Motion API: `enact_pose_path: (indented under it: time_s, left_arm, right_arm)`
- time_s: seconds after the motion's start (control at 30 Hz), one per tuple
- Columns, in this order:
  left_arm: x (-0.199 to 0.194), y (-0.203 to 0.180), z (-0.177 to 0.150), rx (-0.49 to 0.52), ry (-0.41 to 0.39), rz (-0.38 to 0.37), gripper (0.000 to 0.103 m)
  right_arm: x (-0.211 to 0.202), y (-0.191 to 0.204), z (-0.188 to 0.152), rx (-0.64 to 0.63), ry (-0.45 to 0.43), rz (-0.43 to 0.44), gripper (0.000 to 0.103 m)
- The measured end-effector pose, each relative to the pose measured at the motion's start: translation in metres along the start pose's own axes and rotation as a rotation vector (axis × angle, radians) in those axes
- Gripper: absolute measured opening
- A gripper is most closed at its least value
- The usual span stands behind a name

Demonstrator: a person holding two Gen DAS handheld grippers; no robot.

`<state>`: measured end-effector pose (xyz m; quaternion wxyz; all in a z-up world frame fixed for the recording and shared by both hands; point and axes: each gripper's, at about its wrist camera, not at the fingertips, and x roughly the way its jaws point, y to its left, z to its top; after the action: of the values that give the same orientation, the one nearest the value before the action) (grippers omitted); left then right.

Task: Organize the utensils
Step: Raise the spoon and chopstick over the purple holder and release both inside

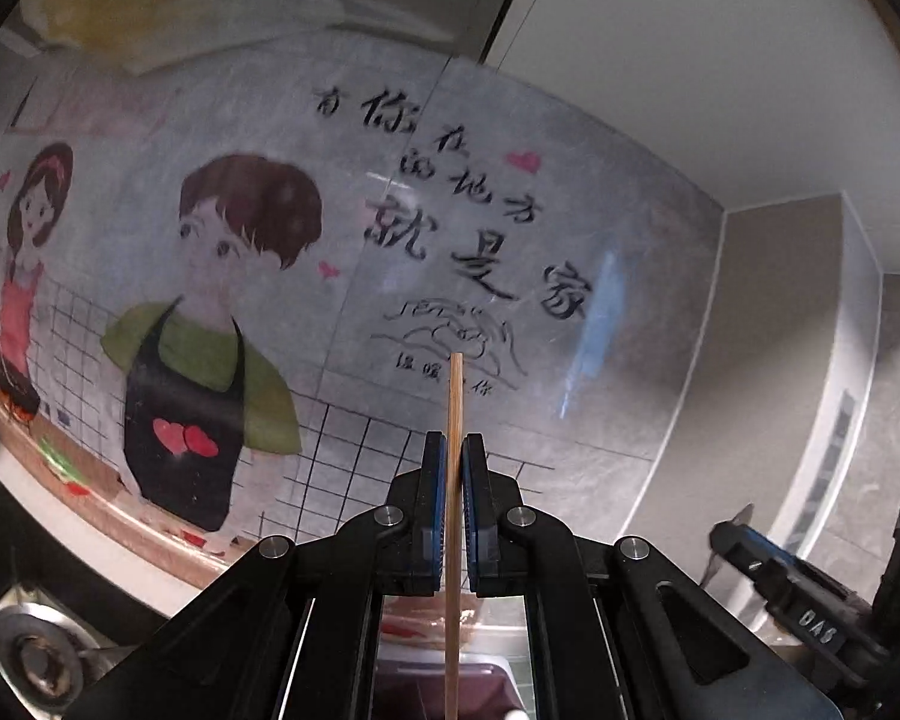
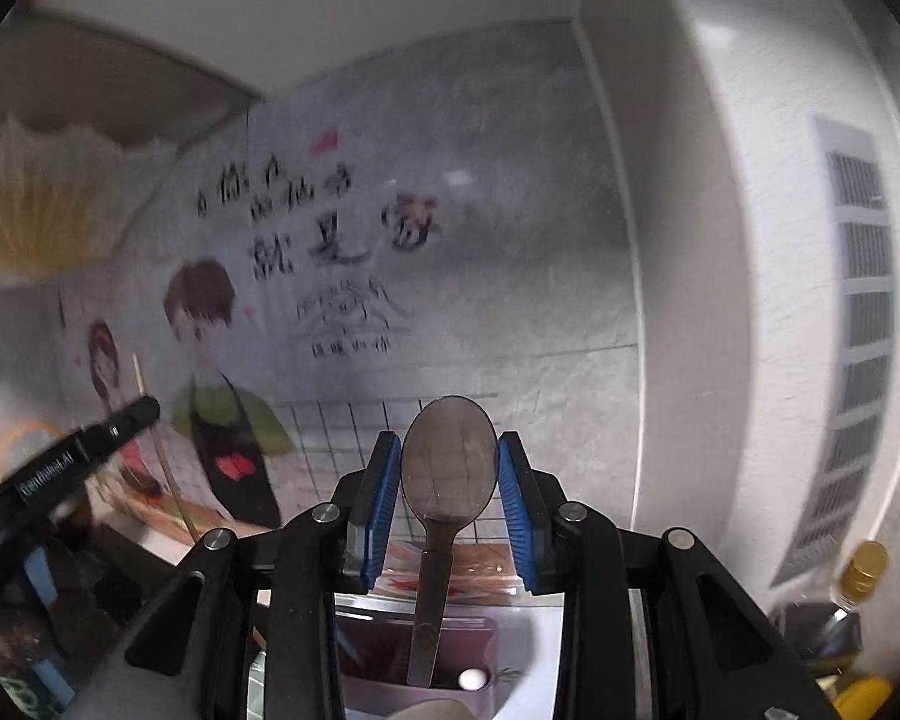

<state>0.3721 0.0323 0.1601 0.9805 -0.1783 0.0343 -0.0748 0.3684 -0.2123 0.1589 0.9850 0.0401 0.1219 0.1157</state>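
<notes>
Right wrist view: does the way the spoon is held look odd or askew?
Slightly odd: the right claw grips the spoon by its bowl, not the handle, which hangs down toward the purple holder. It sits upright, not tilted. The left claw pinches one chopstick upright. Nothing spilled or damaged.

One chopstick (image 1: 453, 480), one spoon (image 2: 447, 468), one holder (image 2: 450, 654) (purple) — and two bottles (image 2: 852, 594).
</notes>
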Motion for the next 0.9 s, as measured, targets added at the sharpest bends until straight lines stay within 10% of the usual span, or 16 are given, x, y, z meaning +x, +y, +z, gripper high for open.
enact_pose_path:
  time_s: [0.9]
  left_arm:
    - [0.122,0.043,-0.127,0.016,0.36,0.06,0.007]
  right_arm:
    - [0.14,0.011,-0.137,-0.024,0.404,0.022,0.031]
